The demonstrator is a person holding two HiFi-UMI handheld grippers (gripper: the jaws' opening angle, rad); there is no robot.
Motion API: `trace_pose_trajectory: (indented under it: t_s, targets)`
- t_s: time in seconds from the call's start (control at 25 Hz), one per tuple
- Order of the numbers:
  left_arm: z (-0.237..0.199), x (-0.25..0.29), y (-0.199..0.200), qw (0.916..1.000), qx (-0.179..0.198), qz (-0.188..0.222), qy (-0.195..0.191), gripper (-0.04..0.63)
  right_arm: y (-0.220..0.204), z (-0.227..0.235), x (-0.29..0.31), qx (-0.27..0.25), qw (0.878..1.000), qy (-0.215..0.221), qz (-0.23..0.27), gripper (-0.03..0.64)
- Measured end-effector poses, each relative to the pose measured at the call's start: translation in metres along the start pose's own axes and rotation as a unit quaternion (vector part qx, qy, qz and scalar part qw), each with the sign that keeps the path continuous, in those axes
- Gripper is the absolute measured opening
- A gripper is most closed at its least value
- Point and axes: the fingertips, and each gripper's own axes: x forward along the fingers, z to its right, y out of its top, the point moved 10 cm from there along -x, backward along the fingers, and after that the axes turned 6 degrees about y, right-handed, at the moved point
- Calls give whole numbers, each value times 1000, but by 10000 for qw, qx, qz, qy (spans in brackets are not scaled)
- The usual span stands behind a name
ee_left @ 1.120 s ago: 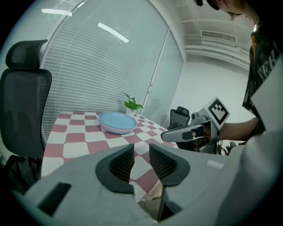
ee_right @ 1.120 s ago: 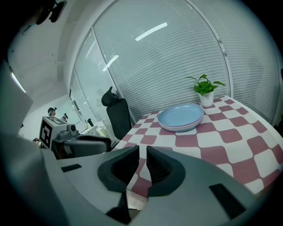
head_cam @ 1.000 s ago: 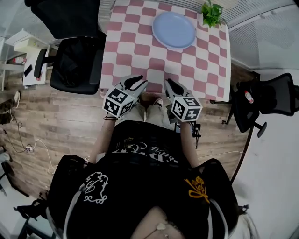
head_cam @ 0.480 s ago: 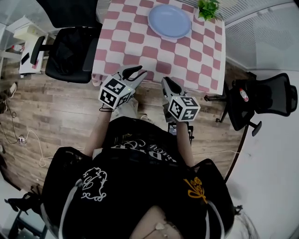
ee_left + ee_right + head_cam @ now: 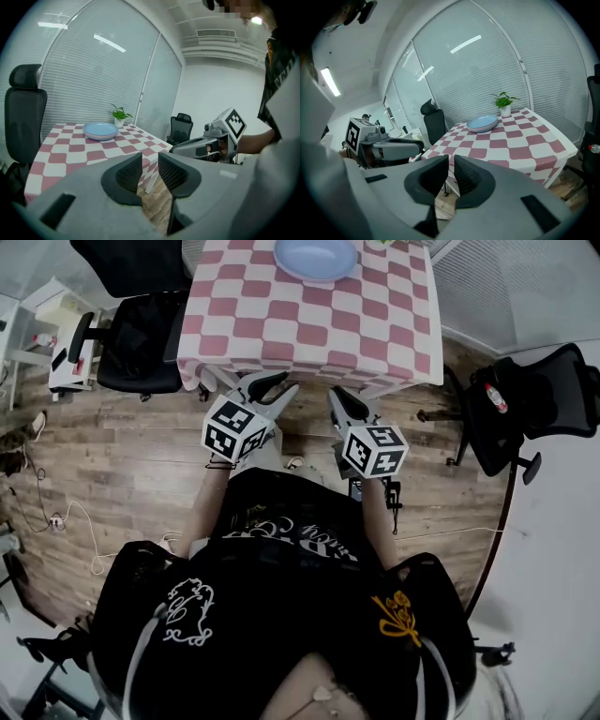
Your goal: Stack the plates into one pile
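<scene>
Both grippers hover off the near edge of the pink-and-white checked tabletop [image 5: 309, 329]. The left gripper [image 5: 279, 385] has its fingers [image 5: 126, 176] slightly apart and empty. The right gripper [image 5: 339, 396] has fingers [image 5: 471, 180] that have just been closing and are nearly together, nothing between. The pile of pale blue round plates [image 5: 316, 257] rests at the tabletop's far side.

In the head view the top edge cut off the far part of the plates [image 5: 316, 257] and of the table [image 5: 309, 324]. In both gripper views the pile was too small to count. The left gripper view's edge cut through the chair [image 5: 23, 117]. Things on the side desk [image 5: 80, 371] and the red-tipped object [image 5: 494, 399] on the right-hand chair were too small to name.
</scene>
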Motion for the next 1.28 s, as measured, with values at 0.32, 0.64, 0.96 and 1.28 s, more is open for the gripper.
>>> trace_pose_trajectory:
  t_s: [0.32,0.64,0.96,1.28]
  targets:
    - [61,-38,-32,9998,8,18,184,117,-31,-27,-47,-226,9992,323,26,40]
    - [94,-64,-52,9995,55,-21,295,117,-50,-44,-71,-317,9983,484,-17,32]
    - [106,-77,-53,9993,150,57,336,117,-54,-56,-80,-456,9973,571,29,32]
    - [107,-83,-53,9990,178,80,396,117,-52,-61,-81,-570,9965,603,17,31]
